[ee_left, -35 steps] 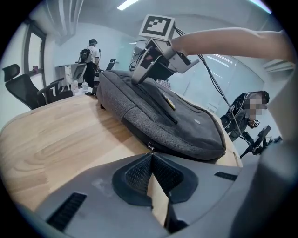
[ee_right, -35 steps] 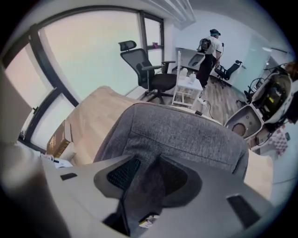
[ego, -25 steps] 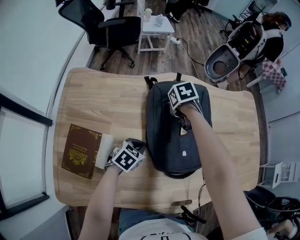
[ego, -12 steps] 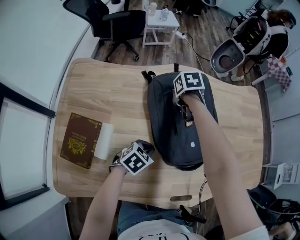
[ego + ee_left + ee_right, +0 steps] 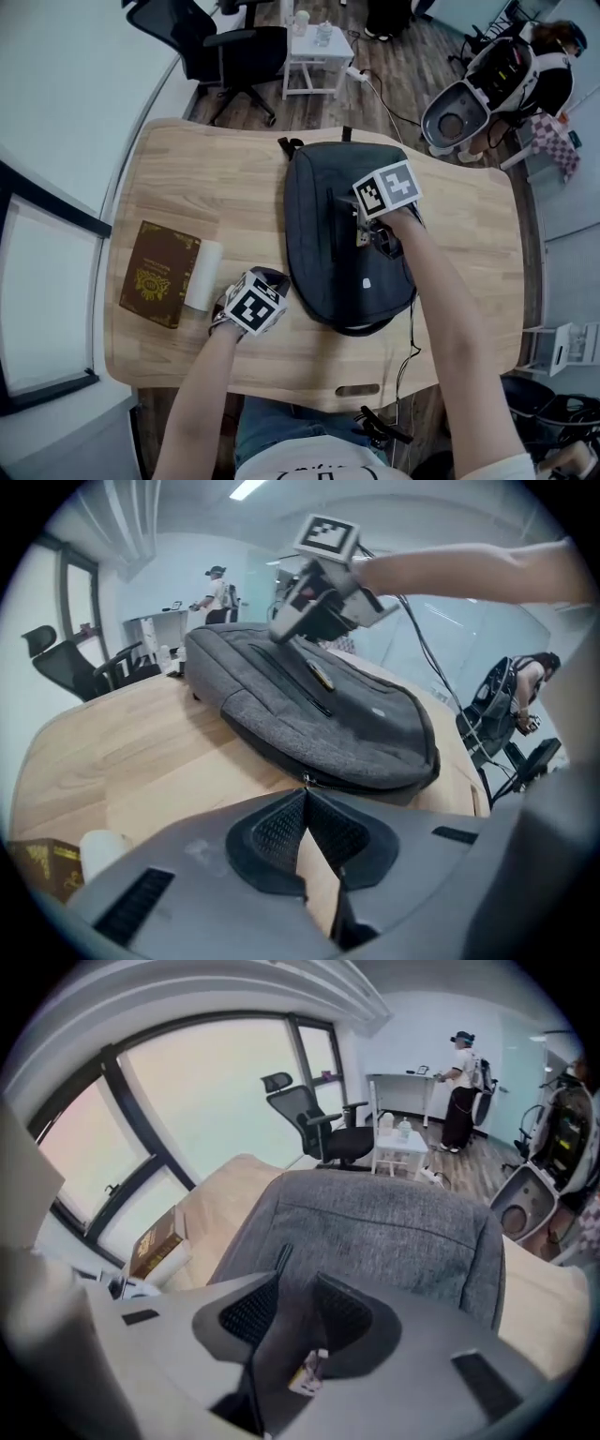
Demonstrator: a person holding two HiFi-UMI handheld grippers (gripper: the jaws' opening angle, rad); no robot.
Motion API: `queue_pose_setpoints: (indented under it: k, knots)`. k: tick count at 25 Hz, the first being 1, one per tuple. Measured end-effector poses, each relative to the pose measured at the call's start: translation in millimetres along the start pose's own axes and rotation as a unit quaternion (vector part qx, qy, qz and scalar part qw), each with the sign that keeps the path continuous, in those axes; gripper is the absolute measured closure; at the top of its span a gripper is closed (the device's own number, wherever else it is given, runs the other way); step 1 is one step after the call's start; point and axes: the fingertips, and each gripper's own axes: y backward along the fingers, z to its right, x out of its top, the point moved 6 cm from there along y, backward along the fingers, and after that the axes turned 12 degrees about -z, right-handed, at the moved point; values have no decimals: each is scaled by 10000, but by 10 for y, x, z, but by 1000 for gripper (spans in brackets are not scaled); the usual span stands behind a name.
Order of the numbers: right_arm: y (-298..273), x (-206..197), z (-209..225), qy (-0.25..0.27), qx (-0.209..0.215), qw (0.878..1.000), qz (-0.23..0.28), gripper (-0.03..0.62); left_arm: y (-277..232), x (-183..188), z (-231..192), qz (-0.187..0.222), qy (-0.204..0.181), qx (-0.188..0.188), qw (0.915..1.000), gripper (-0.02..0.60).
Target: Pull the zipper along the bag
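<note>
Bag (image 5: 319, 267) lies flat at the middle of the bench (image 5: 206, 197), its zipper (image 5: 330, 230) running along the top panel from 12 towards 6 o'clock in the head view. We find the right gripper (image 5: 298, 1288) set down on that panel, at about 2 o'clock from the bag's centre, beside the zipper line. Its jaws stand partly apart and have just been opening, with the small tan pull tab (image 5: 309, 1372) lying deep between them and no pad seen pressing on it. We judge this a positioning to take the tab before a pull. The left gripper (image 5: 305, 794), at 8 o'clock of the bag, has its jaws closed together, tips at the bag's near rim by a small metal fitting (image 5: 302, 780). Whether they pinch it we cannot tell. We judge it stationed there to steady the bag. A book (image 5: 159, 274) and a paper roll (image 5: 202, 275) lie at 9 o'clock, well apart from the work.
</note>
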Motion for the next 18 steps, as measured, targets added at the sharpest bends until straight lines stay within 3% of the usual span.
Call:
queue_pose_setpoints:
  k: [4,7,10,12,14,18]
  knots:
    - [10,-248,-249,1024,-81,9944,-268,382,159,-41,-412,280,1013,527,9931,565]
    - [-117,-469,-502,2036,-220,9786,-201,345,213,-68,-624,476,1601,822,9825,565]
    - [-331,-685,-727,2979,-367,9537,-183,275,211,-72,-646,439,1562,821,9833,565]
    - [-502,-788,-781,3326,-541,9409,-340,255,201,-81,-645,357,1416,818,9859,565]
    - [-639,-825,-792,3390,-690,9371,-476,247,192,-90,-642,320,1321,778,9877,565]
    - [-713,-779,-797,3176,-808,9425,-648,240,175,-112,-604,262,1029,670,9921,565]
